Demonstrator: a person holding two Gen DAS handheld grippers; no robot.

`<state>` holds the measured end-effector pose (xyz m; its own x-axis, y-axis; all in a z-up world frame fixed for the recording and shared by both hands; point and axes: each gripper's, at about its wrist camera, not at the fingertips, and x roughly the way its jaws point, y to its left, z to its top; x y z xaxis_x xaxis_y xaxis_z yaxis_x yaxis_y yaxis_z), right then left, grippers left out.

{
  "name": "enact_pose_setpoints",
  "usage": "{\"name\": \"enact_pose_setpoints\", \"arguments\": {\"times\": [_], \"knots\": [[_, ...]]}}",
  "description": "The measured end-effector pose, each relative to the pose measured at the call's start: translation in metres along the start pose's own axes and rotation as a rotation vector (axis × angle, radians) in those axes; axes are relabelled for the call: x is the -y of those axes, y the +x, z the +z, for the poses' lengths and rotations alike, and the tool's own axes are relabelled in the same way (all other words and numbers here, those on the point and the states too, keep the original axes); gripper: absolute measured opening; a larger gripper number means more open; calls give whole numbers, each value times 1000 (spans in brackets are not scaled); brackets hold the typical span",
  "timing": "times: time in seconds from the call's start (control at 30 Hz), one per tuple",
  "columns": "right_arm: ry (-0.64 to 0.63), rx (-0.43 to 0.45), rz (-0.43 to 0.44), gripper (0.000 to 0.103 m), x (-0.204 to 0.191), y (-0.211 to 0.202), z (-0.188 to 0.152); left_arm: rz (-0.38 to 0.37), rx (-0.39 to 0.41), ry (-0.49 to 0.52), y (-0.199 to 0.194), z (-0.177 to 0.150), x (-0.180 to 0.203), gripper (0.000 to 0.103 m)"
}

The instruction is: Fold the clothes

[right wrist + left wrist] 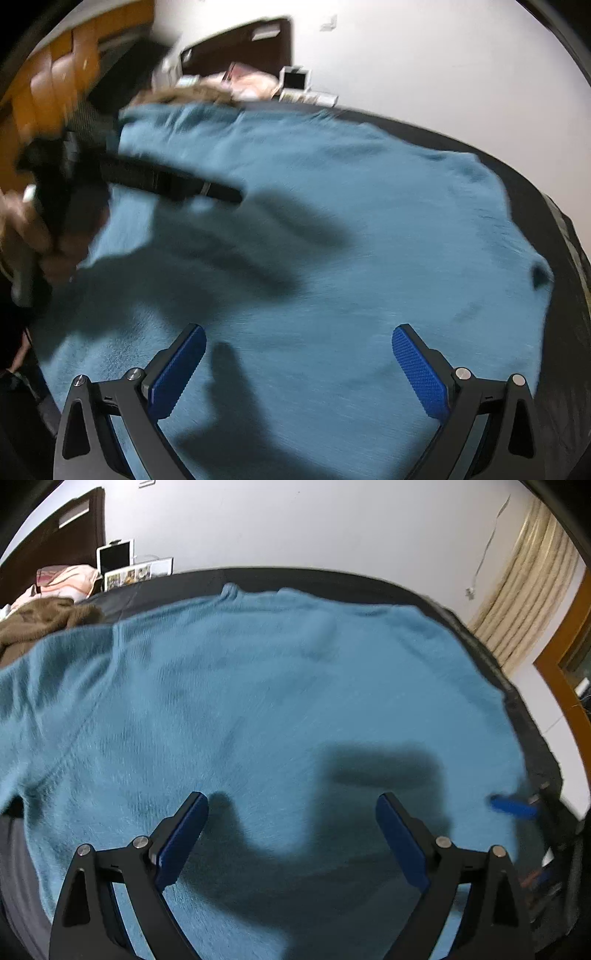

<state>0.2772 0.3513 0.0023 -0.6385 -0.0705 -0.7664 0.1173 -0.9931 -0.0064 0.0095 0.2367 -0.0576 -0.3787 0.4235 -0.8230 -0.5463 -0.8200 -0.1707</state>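
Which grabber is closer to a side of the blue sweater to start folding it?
Probably the right gripper. It hangs open over the blue sweater with the sweater's side edge near its right finger. The left gripper, also open, sits over the middle, farther from an edge.

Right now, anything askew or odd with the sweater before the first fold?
Nothing damaged. The blue sweater lies spread flat on the dark surface, with a small bunched bump at its far edge. A brown garment sits heaped at the far left. Left gripper and right gripper are both open, holding nothing.
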Motion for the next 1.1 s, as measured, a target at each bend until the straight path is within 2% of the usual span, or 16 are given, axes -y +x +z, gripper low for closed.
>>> {"name": "enact_pose_setpoints", "arguments": {"times": [0.13,0.2,0.27,0.5,0.57,0.7,0.9,0.97,1.1], "knots": [[116,65,-99,101,45,-24,-7,28,19,23,2,-4,-2,96],[187,78,-158,97,72,-33,-14,32,23,37,3,-6,-1,97],[236,82,-220,88,92,-41,-21,49,28,61,2,-10,1,98],[352,48,-353,76,162,-41,-34,63,32,75,3,-12,0,101],[362,38,-350,68,179,-39,-34,57,34,70,3,-11,-1,101],[344,2,-283,64,193,-19,-18,54,35,69,3,-11,-2,102],[273,-13,-202,61,185,2,-4,51,36,71,3,-11,-2,102],[251,-14,-180,48,182,8,1,51,36,71,3,-11,-2,102],[247,-17,-146,46,184,12,4,49,37,73,3,-11,-3,102]]}}
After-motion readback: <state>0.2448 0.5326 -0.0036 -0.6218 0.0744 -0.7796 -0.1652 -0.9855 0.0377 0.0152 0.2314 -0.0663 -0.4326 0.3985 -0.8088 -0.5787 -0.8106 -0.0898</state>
